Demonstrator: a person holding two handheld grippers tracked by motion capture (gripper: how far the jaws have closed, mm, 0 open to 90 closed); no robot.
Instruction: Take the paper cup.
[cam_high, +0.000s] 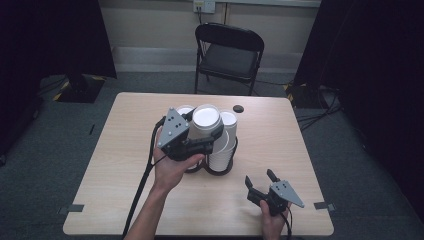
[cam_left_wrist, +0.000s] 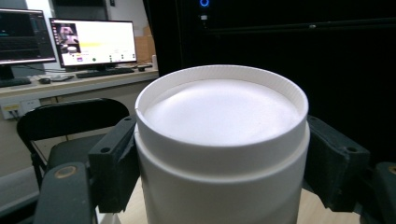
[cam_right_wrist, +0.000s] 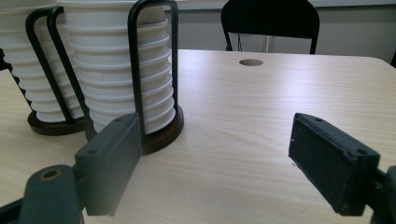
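Note:
An upside-down white paper cup (cam_high: 205, 122) is held above the cup stacks, and my left gripper (cam_high: 200, 142) is shut on its sides. In the left gripper view the cup (cam_left_wrist: 222, 140) fills the space between the two black pads (cam_left_wrist: 114, 163), its flat bottom facing up. Stacks of white cups (cam_high: 222, 145) stand in a black wire holder (cam_high: 220, 170) at the table's middle; the stacks (cam_right_wrist: 119, 65) also rise at upper left in the right gripper view. My right gripper (cam_high: 262, 181) rests low near the front right of the table, open with nothing between its fingers (cam_right_wrist: 334, 161).
The light wooden table (cam_high: 125, 150) has a small dark hole (cam_high: 238, 108) near its far edge. A black folding chair (cam_high: 227, 52) stands behind the table. Bare tabletop lies left and right of the holder. Tape marks sit at the front corners.

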